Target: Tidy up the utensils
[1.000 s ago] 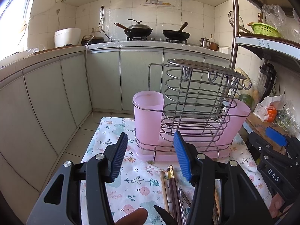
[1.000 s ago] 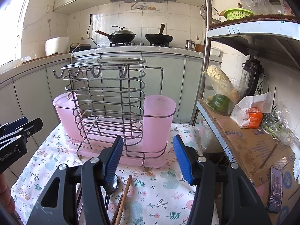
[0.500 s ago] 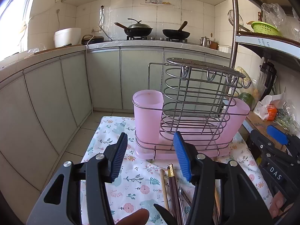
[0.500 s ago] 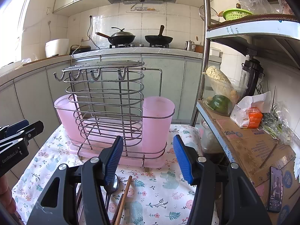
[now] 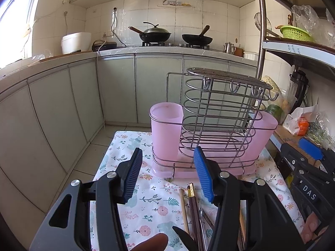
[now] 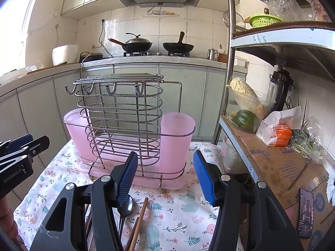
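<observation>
Both the left gripper [image 5: 166, 173] and right gripper [image 6: 165, 174] are held wide apart, empty. Wooden chopsticks [image 5: 193, 211] are bunched at the floral-clothed table's [image 5: 123, 148] near edge; several could be pinched together.

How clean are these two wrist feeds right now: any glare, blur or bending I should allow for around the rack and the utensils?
Left wrist view: the window at upper left is blown out white; cabinet lines bow from the fisheye; the wire rack and chopsticks are sharp. Right wrist view: the same window glare at upper left, the shelf post curves, the spoon is sharp though partly behind the jaws.
</observation>
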The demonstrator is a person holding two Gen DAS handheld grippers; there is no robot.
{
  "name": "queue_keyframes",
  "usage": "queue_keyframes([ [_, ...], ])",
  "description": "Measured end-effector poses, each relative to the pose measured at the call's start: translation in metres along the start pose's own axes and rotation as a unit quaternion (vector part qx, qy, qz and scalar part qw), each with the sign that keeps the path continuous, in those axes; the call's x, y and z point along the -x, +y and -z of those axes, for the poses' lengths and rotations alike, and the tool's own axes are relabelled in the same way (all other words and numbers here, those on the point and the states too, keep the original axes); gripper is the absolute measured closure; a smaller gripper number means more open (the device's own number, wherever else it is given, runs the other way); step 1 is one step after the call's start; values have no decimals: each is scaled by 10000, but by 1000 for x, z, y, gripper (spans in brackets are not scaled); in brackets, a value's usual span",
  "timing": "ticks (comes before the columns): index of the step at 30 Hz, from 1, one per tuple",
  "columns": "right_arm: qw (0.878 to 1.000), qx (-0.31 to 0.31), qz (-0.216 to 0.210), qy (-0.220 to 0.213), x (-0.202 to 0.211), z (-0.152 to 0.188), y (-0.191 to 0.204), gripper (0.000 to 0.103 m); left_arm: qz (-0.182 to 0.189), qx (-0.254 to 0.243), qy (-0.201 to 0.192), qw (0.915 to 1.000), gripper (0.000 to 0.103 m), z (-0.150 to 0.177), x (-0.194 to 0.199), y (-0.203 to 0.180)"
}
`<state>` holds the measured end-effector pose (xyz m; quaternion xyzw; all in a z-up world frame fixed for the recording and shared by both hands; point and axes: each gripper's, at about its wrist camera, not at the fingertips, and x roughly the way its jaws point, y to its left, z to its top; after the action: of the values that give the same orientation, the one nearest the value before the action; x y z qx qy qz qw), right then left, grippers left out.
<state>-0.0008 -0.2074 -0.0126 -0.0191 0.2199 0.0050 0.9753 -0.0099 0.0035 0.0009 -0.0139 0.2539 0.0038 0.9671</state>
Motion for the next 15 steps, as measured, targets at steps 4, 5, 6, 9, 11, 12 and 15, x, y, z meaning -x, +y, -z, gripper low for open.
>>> queue_keyframes([
  [4, 10000, 8, 1, -17, 2, -1, 0, 48, 4, -1, -2, 10000, 51, 0, 1, 0],
  [5, 10000, 14, 5, -19, 2, -1, 0, 48, 4, -1, -5, 10000, 51, -1, 1, 0],
  [6, 10000, 17, 7, -22, 2, -1, 1, 48, 2, -2, -5, 10000, 51, -1, 1, 0],
  [9, 10000, 21, 2, -22, 2, -2, 1, 48, 6, -4, -3, 10000, 51, -1, 2, 0],
  [11, 10000, 20, 0, -25, 3, -2, 1, 48, 13, -6, -10, 10000, 51, -1, 4, 0],
  [12, 10000, 21, 0, -26, 3, -2, 0, 48, 18, -10, -12, 10000, 51, -1, 4, 0],
  [15, 10000, 24, 0, -19, 3, -2, 1, 48, 29, -11, -8, 10000, 51, -2, 7, 0],
])
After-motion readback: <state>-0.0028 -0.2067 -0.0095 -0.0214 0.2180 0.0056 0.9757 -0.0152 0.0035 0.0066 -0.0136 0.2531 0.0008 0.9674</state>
